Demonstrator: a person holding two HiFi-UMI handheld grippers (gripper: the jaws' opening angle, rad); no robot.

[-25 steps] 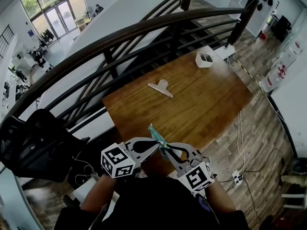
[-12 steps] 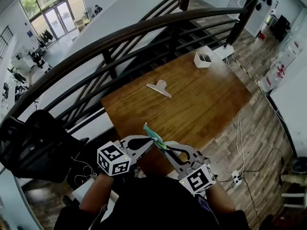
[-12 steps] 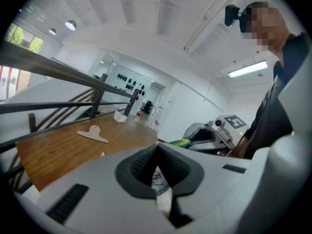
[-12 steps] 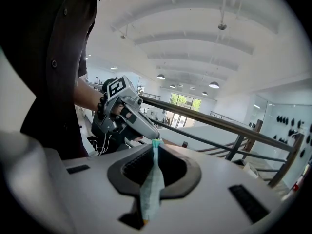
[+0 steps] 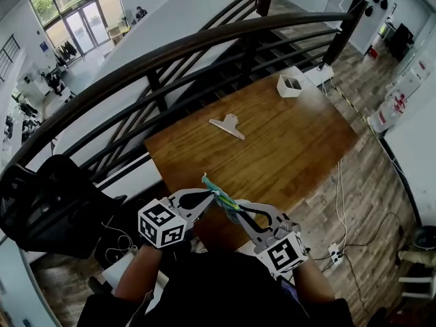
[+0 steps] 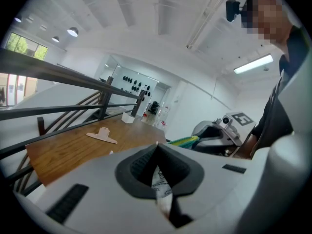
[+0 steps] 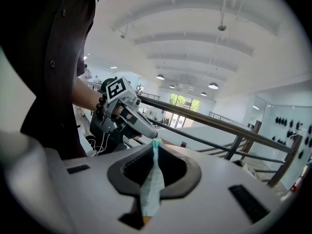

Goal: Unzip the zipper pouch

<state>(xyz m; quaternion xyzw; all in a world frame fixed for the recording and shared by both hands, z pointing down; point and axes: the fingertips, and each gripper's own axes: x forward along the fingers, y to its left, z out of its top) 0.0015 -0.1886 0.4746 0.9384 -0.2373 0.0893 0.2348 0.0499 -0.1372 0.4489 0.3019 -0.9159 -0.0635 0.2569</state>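
Observation:
A small teal and green zipper pouch [image 5: 218, 195] hangs in the air between my two grippers, over the near edge of the wooden table [image 5: 286, 142]. My left gripper [image 5: 211, 196] is shut on a white printed tab [image 6: 160, 178] at the pouch's left end. From the left gripper view, the green pouch [image 6: 186, 141] runs toward the right gripper [image 6: 222, 130]. My right gripper [image 5: 235, 212] is shut on the pouch's teal fabric [image 7: 153, 182], which fills the slot between its jaws. In the right gripper view the left gripper [image 7: 127, 115] sits just beyond that fabric.
A white clip-like piece [image 5: 227, 125] lies mid-table and a small white box [image 5: 289, 85] stands at the far corner. A dark stair railing [image 5: 170, 53] runs behind the table. A black chair [image 5: 48, 203] is at the left; cables [image 5: 340, 244] lie on the floor at the right.
My left gripper has shifted a little to the left and down, drawing the pouch's left end with it. The right gripper has stayed where it was.

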